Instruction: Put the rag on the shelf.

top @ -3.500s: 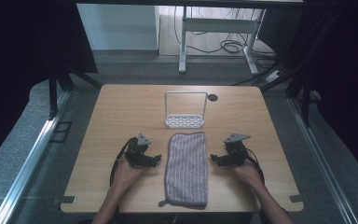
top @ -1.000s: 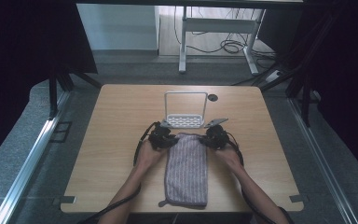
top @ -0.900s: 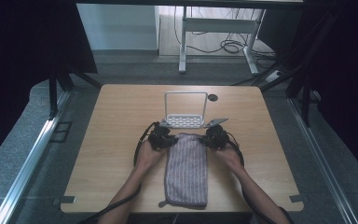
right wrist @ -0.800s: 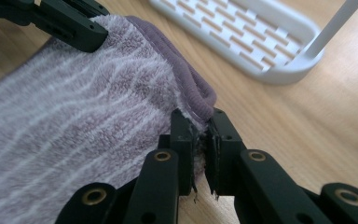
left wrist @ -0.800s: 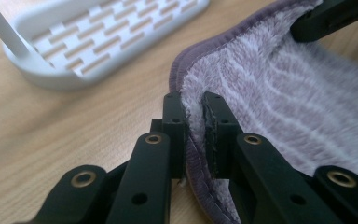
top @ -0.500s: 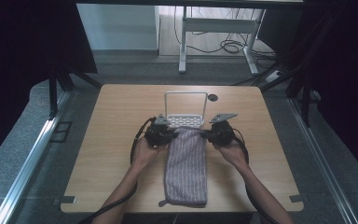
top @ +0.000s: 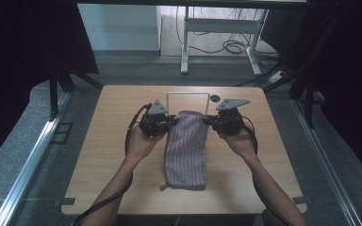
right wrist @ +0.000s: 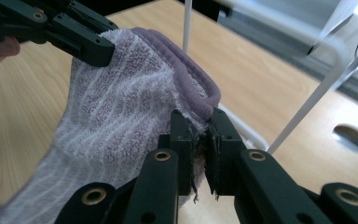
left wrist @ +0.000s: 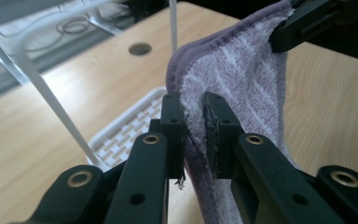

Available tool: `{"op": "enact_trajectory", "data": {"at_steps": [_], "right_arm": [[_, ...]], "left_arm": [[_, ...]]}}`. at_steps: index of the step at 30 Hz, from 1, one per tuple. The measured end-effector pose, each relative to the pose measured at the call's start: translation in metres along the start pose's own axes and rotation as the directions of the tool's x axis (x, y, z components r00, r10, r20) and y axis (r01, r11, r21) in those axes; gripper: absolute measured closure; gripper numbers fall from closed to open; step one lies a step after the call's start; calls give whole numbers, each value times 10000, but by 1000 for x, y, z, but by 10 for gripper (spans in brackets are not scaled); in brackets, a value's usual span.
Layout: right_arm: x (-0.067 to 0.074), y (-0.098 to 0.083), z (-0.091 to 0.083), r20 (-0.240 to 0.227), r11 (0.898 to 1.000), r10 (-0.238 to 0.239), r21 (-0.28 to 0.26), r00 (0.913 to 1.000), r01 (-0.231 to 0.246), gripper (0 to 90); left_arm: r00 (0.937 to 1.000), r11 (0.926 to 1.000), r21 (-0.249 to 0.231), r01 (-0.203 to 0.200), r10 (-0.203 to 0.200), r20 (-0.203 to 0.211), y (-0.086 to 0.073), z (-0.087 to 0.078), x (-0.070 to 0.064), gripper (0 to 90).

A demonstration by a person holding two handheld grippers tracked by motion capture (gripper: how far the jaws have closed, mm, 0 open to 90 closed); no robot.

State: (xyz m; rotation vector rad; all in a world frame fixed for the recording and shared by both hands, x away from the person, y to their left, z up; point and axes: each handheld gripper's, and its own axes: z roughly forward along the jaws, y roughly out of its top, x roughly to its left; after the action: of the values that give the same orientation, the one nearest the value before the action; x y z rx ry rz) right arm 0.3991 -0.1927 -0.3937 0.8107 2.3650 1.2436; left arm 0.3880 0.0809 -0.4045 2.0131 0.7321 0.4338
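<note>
A folded purple and white striped towel lies lengthwise on the wooden table, its far end lifted. My left gripper is shut on the far left corner of the towel. My right gripper is shut on the far right corner of the towel. Just beyond the lifted end stands a white wire rack; its perforated base and thin white posts show close behind the jaws. The other gripper's jaws pinch the opposite corner in each gripper view.
A round cable hole sits in the table's far edge, right of the rack. Beyond the table are a white desk frame and cables on the floor. Dark curtains flank both sides. Bare tabletop lies left and right of the towel.
Both grippers moved from beside the towel's middle to its far corners, shut on them, and have lifted that end toward the rack.
</note>
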Motion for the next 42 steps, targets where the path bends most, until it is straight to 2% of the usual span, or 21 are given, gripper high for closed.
{"op": "enact_trajectory", "data": {"at_steps": [6,12,20,21,28,36,42], "right_arm": [[-2,24,-12,251,9989,-290,-356,9993,299,819],[-10,48,-21,575,9966,-425,-684,9974,465,822],[-23,82,-29,1114,9915,-538,-1116,9923,663,824],[-25,86,-30,1220,9908,-558,-1156,9910,700,824],[-38,111,-30,1749,9879,-548,-1332,9831,788,823],[-49,132,-29,1985,9845,-504,-1550,9788,822,820],[-56,147,-25,2236,9817,-465,-1697,9736,859,815]], "left_arm": [[9988,9989,-315,-360,349,-355,22,-13,6,789],[9963,9969,-531,-589,554,-659,47,-24,16,789],[9927,9948,-746,-700,621,-1037,80,-30,30,788],[9931,9951,-777,-611,528,-1050,84,-29,31,787],[9888,9940,-838,-704,584,-1373,110,-25,46,781],[9890,9935,-923,-660,529,-1385,126,-25,61,775],[9912,9953,-941,-218,92,-1318,139,-23,76,765]]}}
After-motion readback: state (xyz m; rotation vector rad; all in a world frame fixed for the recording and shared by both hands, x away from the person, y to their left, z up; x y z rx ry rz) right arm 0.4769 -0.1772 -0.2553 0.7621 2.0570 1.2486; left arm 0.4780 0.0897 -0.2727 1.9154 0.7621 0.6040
